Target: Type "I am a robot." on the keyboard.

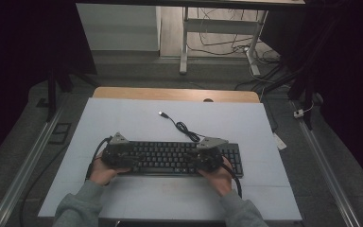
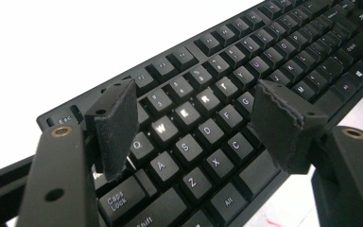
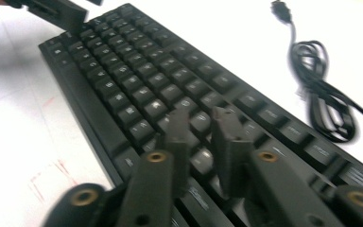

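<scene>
Black keyboard [image 1: 170, 157] lies flat on the white table mat [image 1: 123, 118], lengthwise across, near the person's edge. Its cable [image 1: 184, 127] coils just behind it, USB plug [image 1: 162, 113] loose on the mat.

Left gripper [image 2: 194, 125] — jaws spread wide, nothing between the pads, hovering over the keyboard's left end; the Q-W-E-R keys show in the gap.

Right gripper [image 3: 203, 142] — jaws only partly apart, a narrow gap, nothing pinched; it sits low over keys toward the keyboard's right part. Can't tell whether the pads touch the keycaps; the pic is blurred.
</scene>
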`<act>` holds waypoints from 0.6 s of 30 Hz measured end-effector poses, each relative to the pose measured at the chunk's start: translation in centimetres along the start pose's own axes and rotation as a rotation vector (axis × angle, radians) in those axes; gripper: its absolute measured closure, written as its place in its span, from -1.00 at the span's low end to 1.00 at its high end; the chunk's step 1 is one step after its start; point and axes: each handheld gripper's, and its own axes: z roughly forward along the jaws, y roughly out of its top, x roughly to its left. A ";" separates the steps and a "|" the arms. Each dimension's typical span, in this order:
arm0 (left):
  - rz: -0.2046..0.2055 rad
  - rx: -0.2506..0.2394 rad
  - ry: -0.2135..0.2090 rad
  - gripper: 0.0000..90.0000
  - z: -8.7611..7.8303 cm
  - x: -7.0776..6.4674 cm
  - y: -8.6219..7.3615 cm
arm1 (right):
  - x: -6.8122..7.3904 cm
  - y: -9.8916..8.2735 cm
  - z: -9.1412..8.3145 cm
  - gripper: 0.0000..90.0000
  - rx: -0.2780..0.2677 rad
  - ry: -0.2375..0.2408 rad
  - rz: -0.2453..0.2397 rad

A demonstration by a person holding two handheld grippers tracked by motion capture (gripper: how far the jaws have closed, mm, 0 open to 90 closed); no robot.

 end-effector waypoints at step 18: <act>0.005 -0.018 0.033 -0.26 -1.4 -0.3 -1.2 | -3.3 -3.0 -4.9 0.18 -0.028 -0.115 0.027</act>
